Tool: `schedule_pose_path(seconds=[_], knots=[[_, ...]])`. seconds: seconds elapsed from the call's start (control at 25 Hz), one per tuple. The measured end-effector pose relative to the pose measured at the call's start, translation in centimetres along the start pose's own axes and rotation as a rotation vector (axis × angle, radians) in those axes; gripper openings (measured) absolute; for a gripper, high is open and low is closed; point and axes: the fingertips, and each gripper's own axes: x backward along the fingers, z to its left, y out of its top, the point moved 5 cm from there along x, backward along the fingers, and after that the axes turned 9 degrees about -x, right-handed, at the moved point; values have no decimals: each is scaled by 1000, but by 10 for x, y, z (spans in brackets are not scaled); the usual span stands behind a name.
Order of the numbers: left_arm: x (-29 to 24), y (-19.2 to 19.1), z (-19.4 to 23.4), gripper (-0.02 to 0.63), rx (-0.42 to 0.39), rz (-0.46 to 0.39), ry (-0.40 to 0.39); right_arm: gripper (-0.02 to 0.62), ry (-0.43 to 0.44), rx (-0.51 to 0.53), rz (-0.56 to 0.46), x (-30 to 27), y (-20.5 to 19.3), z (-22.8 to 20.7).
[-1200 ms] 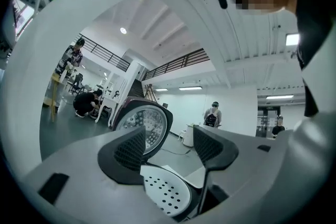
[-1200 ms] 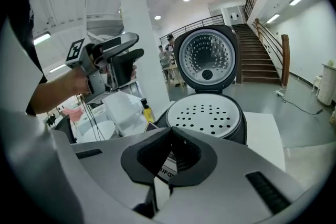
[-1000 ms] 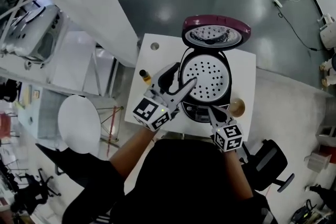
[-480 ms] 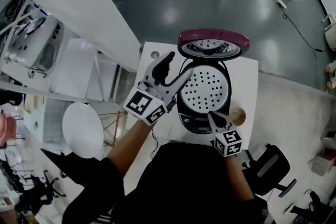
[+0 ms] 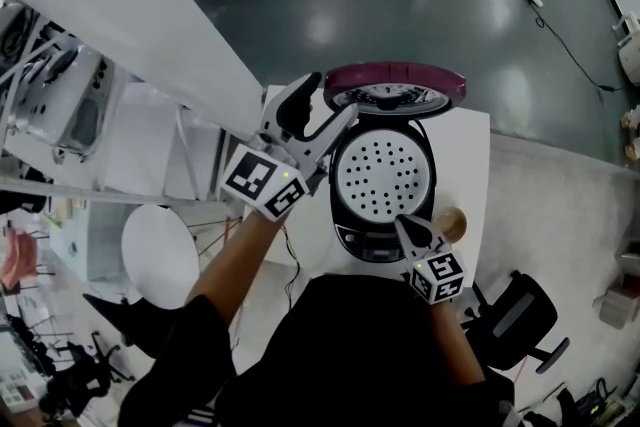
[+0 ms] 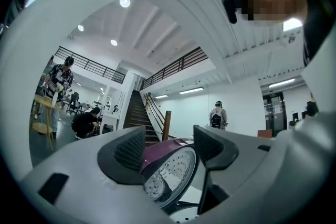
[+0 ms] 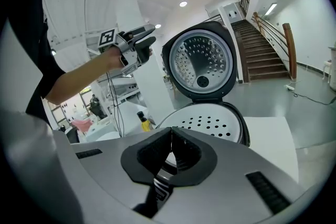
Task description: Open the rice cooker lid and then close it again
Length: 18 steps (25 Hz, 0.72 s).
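The black rice cooker [image 5: 380,177] stands open on the white table, with a perforated white tray [image 7: 210,120] showing in its mouth. Its maroon lid [image 5: 395,87] stands upright at the back, silver inner face [image 7: 202,65] toward me. My left gripper [image 5: 325,110] is raised beside the lid's left edge, open and empty. In the left gripper view the lid [image 6: 168,170] shows ahead between the dark pads [image 6: 126,152]. My right gripper [image 5: 405,227] hovers over the cooker's front panel, shut [image 7: 170,152] on nothing.
A small wooden dish [image 5: 452,215] sits on the table [image 5: 470,140] to the right of the cooker. A yellow bottle [image 7: 143,120] stands left of it. A white round stool [image 5: 160,250] and a black office chair [image 5: 515,315] flank the table.
My left gripper has risen from over the perforated tray and moved back to the lid's left edge. The right gripper has stayed at the cooker's front.
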Motion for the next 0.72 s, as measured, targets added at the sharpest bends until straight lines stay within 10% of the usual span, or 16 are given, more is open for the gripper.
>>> schedule_pose_path(seconds=[0.72], knots=[[-57, -9, 38, 265, 93, 61, -180, 0, -23, -9, 40, -2, -1, -13]])
